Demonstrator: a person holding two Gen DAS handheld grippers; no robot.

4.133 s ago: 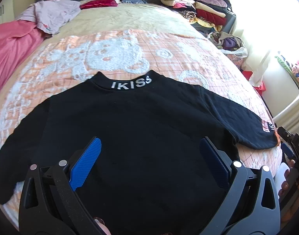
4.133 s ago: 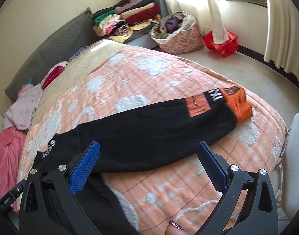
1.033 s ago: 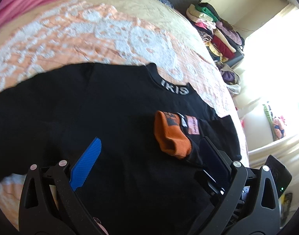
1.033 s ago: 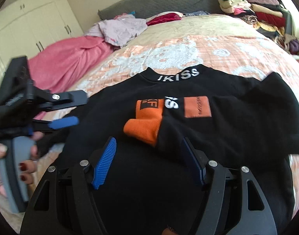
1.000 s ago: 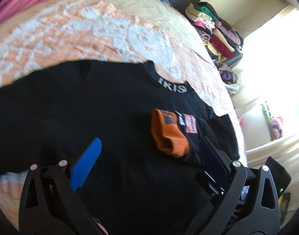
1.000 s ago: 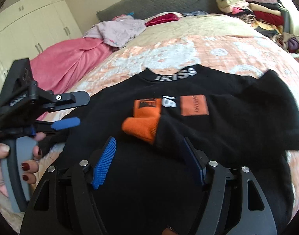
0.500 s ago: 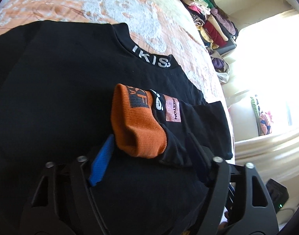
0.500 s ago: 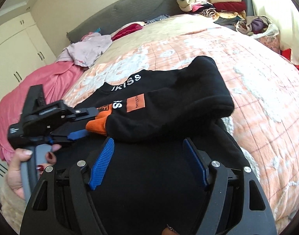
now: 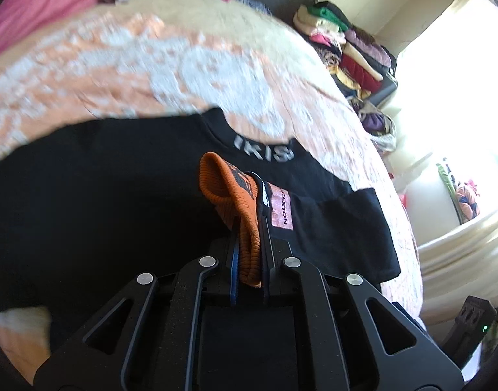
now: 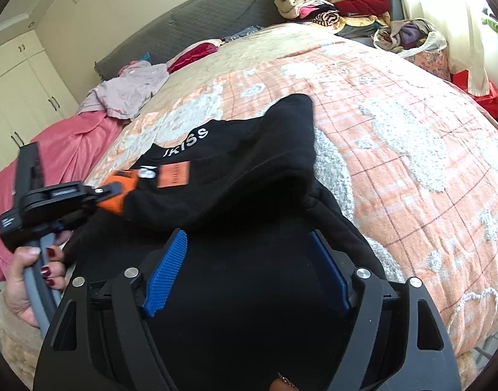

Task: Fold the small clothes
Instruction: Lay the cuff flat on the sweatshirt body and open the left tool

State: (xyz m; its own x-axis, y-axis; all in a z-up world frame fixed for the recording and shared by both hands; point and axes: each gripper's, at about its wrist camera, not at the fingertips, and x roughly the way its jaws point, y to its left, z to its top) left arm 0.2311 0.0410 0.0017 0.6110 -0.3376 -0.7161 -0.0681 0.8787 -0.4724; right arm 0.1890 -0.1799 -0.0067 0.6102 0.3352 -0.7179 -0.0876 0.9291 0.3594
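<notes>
Left gripper (image 9: 249,228) has now clamped the orange cuff (image 9: 231,202); right gripper (image 10: 249,270) spread, idle over the black sweatshirt (image 10: 249,293); sleeve fold underway.

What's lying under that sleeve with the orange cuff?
The sleeve lies folded across the black sweatshirt, whose chest shows around it. What the sleeve covers stays hidden. The left gripper pinches the orange cuff.

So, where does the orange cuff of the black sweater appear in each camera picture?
Left wrist: orange cuff at centre, clamped in the left gripper.
Right wrist: orange cuff at middle left, at that gripper's tip.
Shared landmark: white collar lettering.
</notes>
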